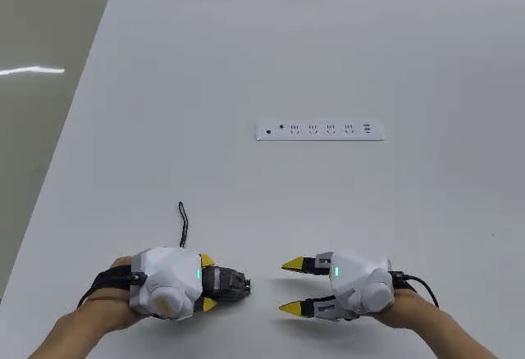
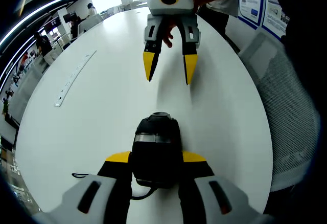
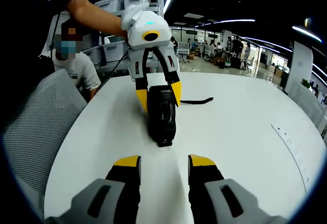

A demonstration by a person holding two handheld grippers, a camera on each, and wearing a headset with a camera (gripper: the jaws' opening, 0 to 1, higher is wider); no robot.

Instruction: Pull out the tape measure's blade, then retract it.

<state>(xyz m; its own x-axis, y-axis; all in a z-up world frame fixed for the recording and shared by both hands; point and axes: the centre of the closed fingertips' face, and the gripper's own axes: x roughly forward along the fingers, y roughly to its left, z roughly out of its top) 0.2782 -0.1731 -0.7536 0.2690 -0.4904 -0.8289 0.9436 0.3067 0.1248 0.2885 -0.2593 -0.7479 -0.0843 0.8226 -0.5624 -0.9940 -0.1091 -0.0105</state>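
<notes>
A black tape measure [image 1: 227, 284] [image 2: 156, 147] [image 3: 162, 111] lies on the white table [image 1: 312, 56] near the front edge, its black wrist strap [image 1: 183, 221] trailing away behind it. My left gripper [image 1: 208, 282] [image 2: 153, 157] is shut on the tape measure's body, yellow tips on either side. My right gripper [image 1: 293, 287] [image 3: 164, 161] stands open a short way to the right, its yellow tips pointing at the tape measure's front end without touching it. No blade is drawn out.
A white power strip [image 1: 319, 130] [image 2: 72, 78] [image 3: 294, 147] lies flat mid-table beyond the grippers. A mesh chair [image 3: 36, 132] stands at the table's near edge, and people sit in the office behind.
</notes>
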